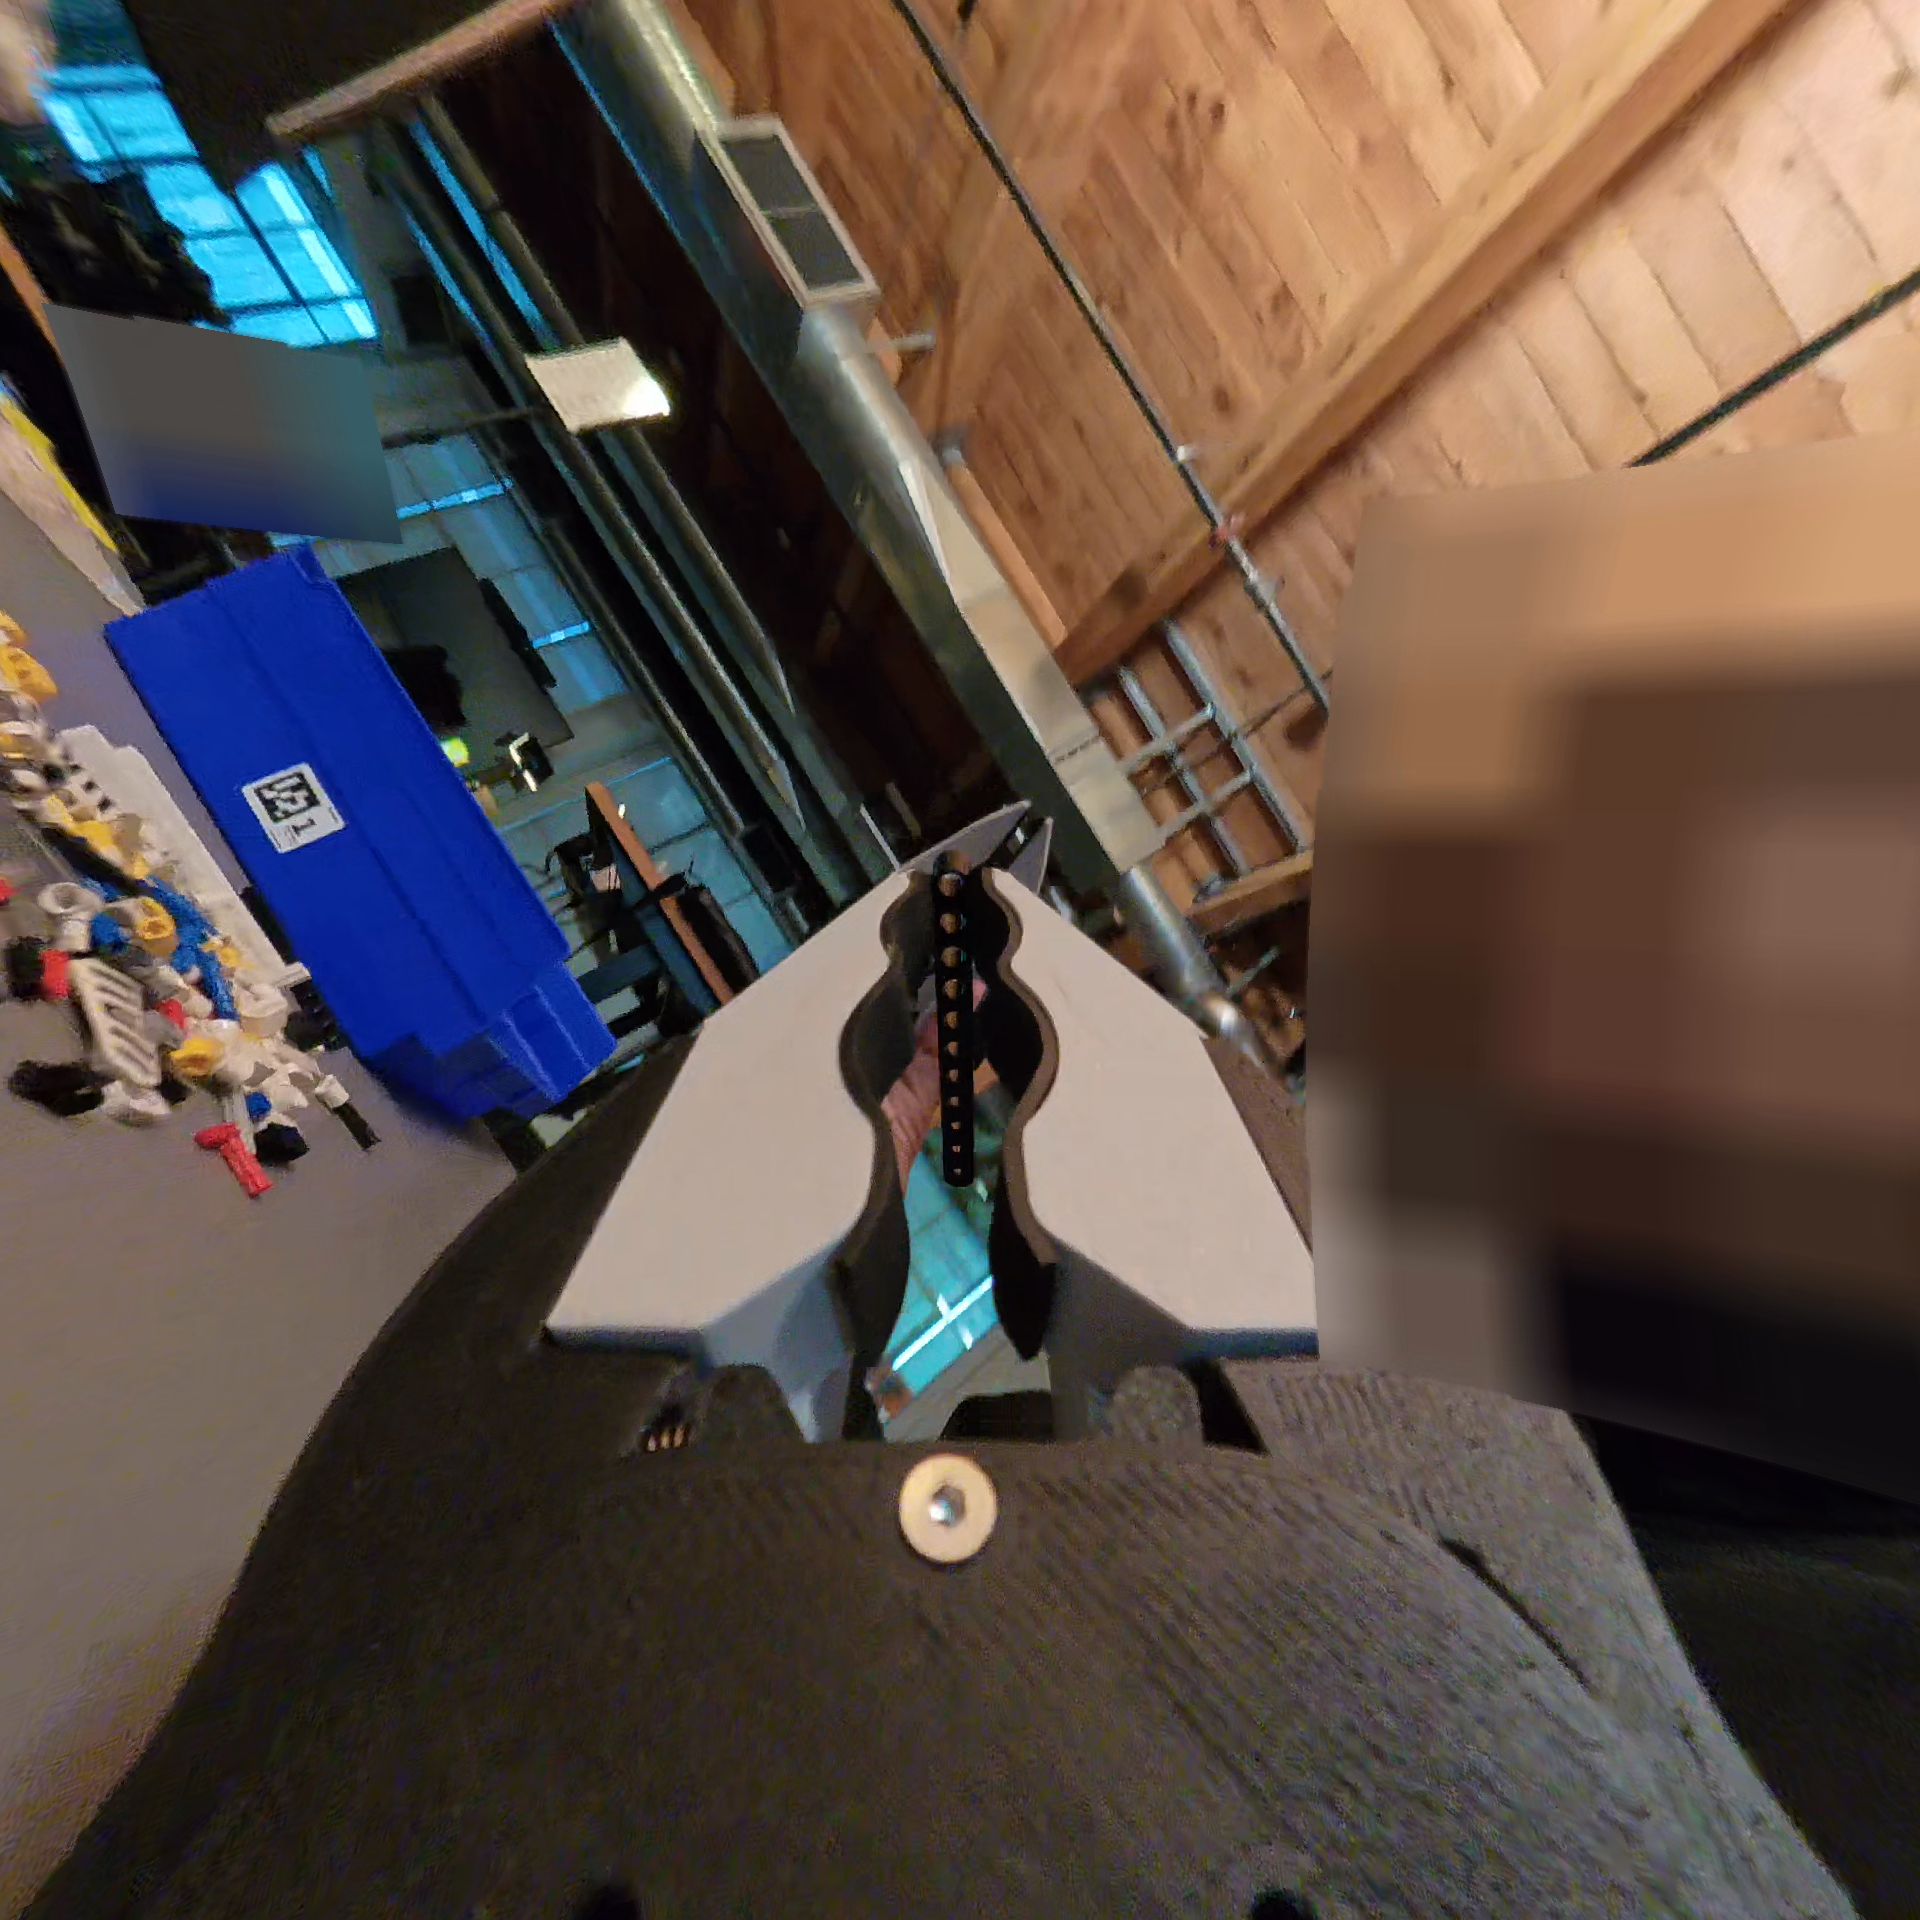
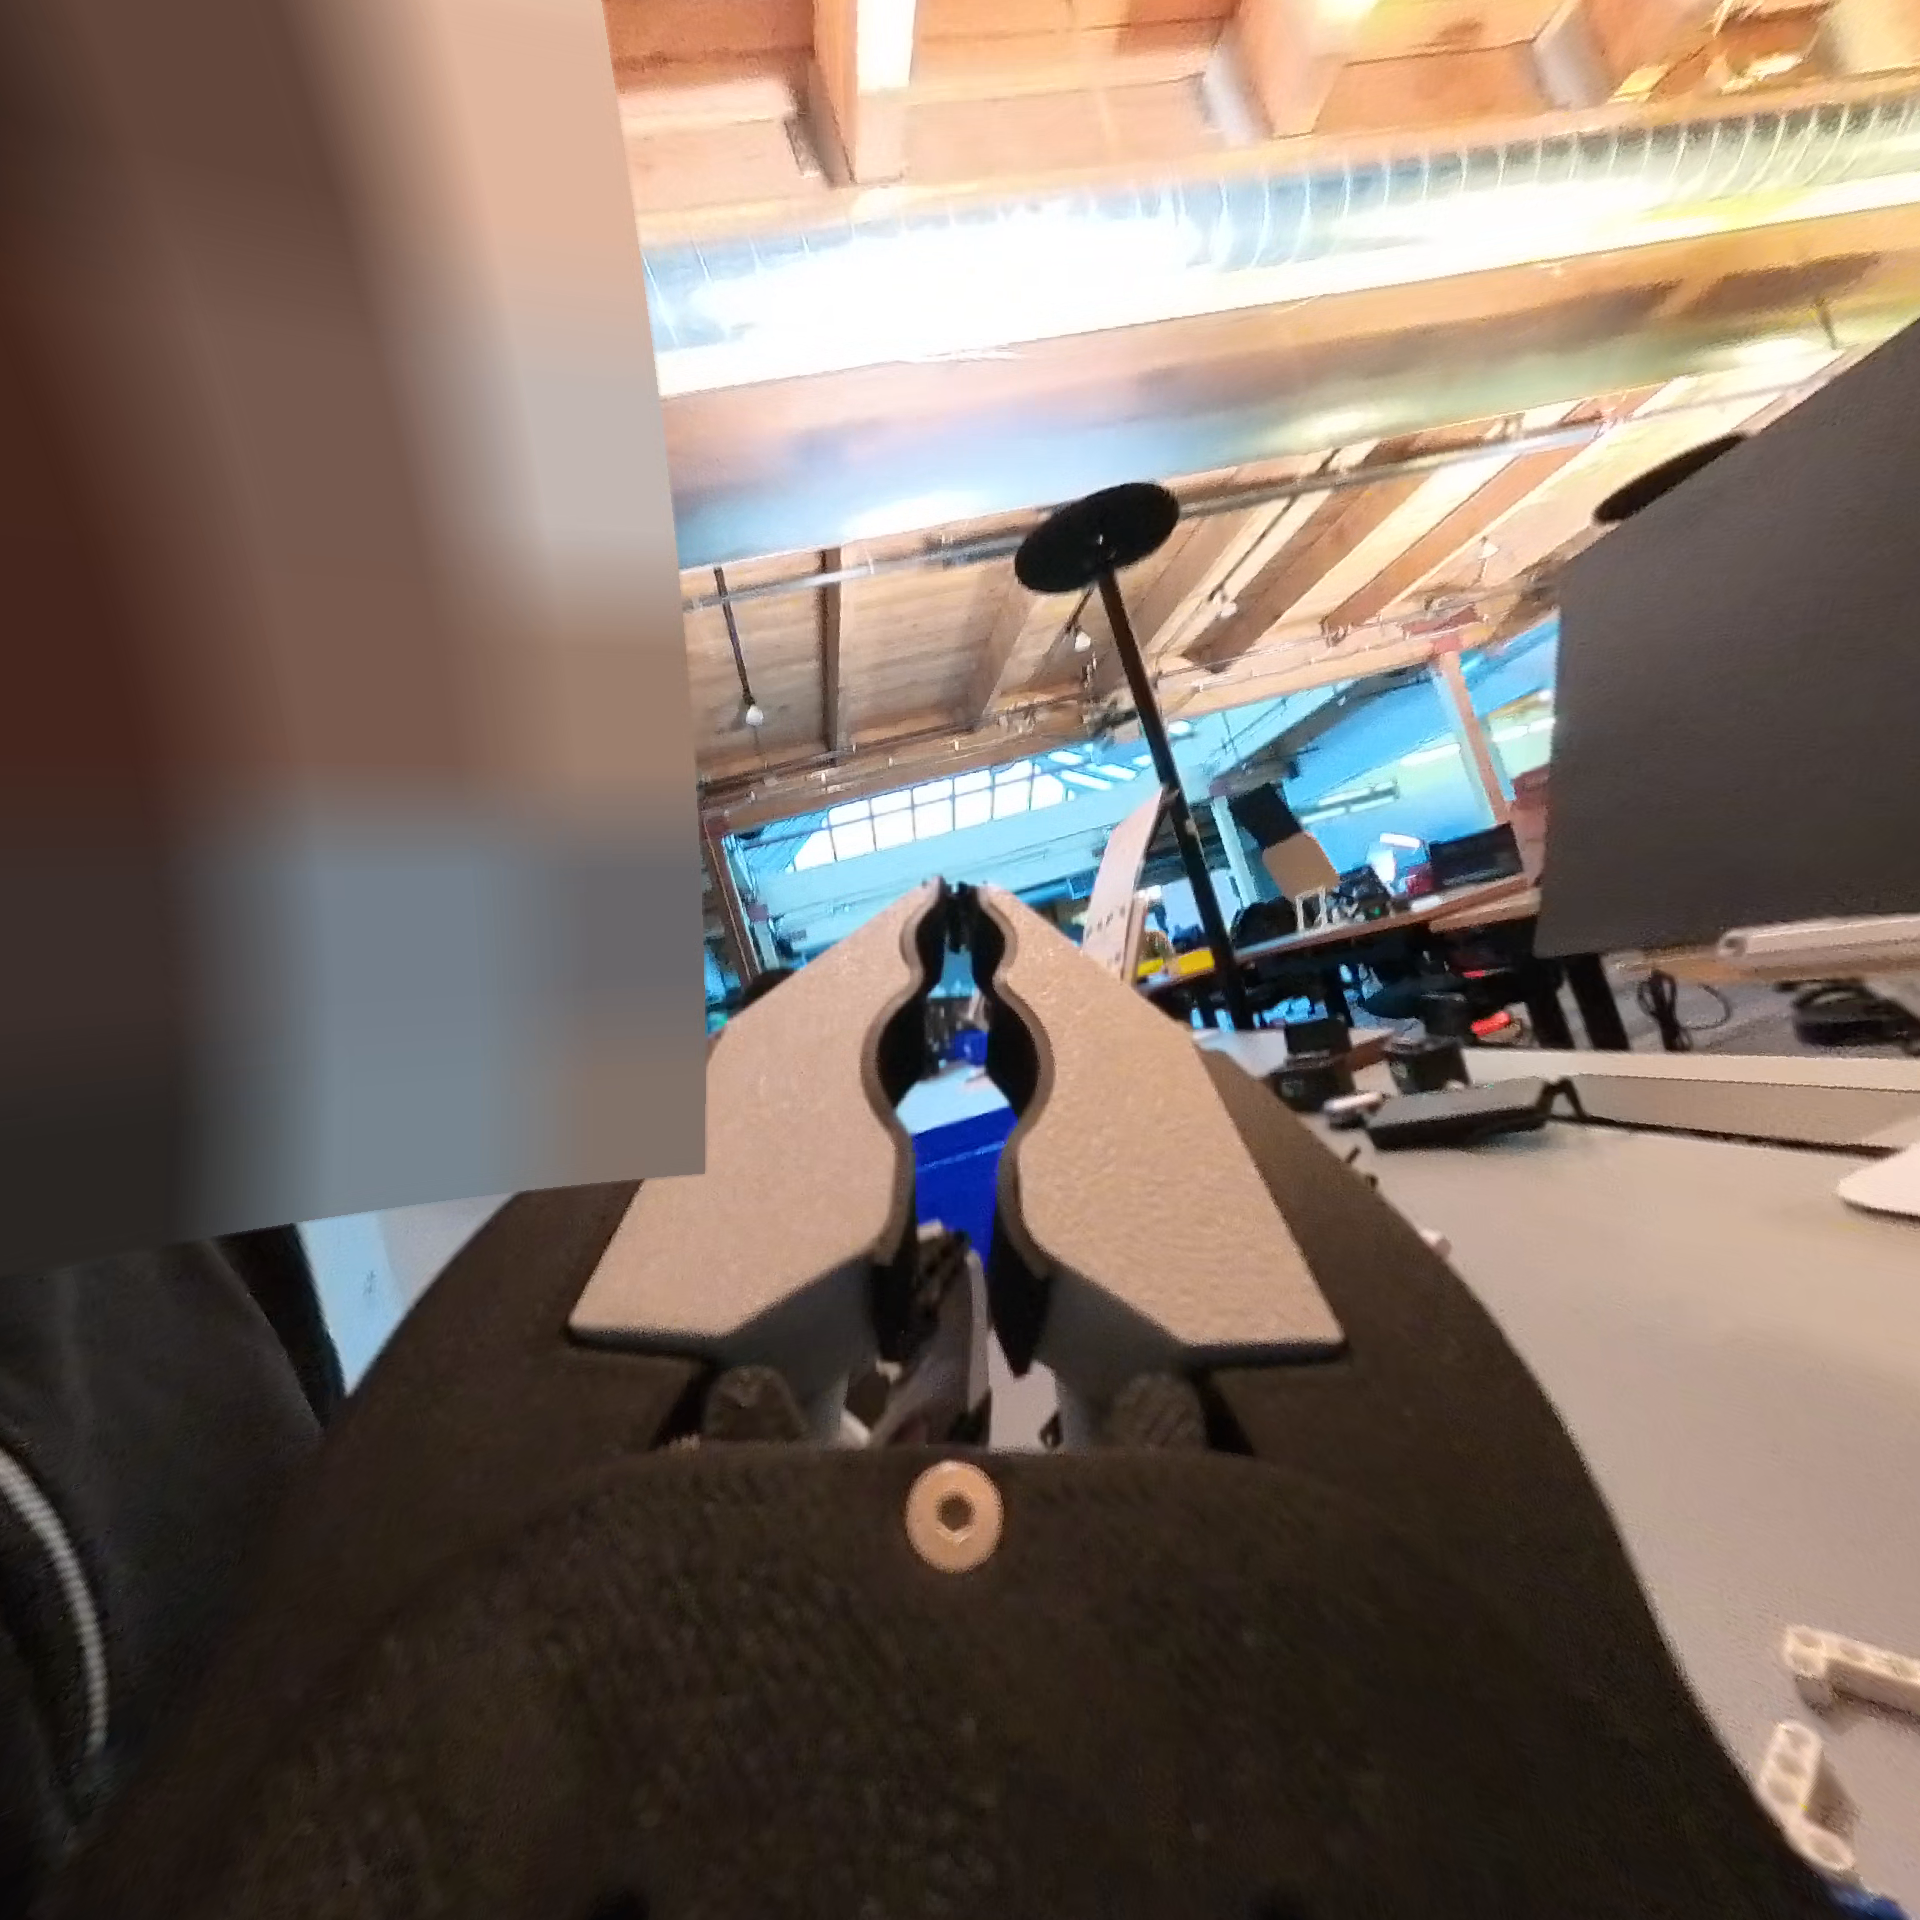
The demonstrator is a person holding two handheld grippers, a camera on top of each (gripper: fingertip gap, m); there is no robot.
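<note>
In the left wrist view my left gripper (image 1: pixel 951 883) is raised off the table and tilted. It is shut on a long thin black beam with a row of holes (image 1: pixel 954 1029), which runs back between the fingers. Just beyond its tips, the grey fingertips of the other gripper (image 1: pixel 1003 831) meet the beam's far end. In the right wrist view my right gripper (image 2: pixel 954 906) is shut, with a thin black piece (image 2: pixel 954 923) pinched edge-on at the tips. It looks like the end of the same beam.
A blue bin (image 1: pixel 353 831) stands on the grey table (image 1: pixel 156 1351) beside a pile of small coloured building parts (image 1: pixel 135 966). In the right wrist view, two white beams (image 2: pixel 1849 1683) lie on the table (image 2: pixel 1610 1351). A monitor (image 2: pixel 1745 675) and a black stand (image 2: pixel 1143 675) are at the right. The left gripper's tips are roughly 15 centimetres from the right gripper's.
</note>
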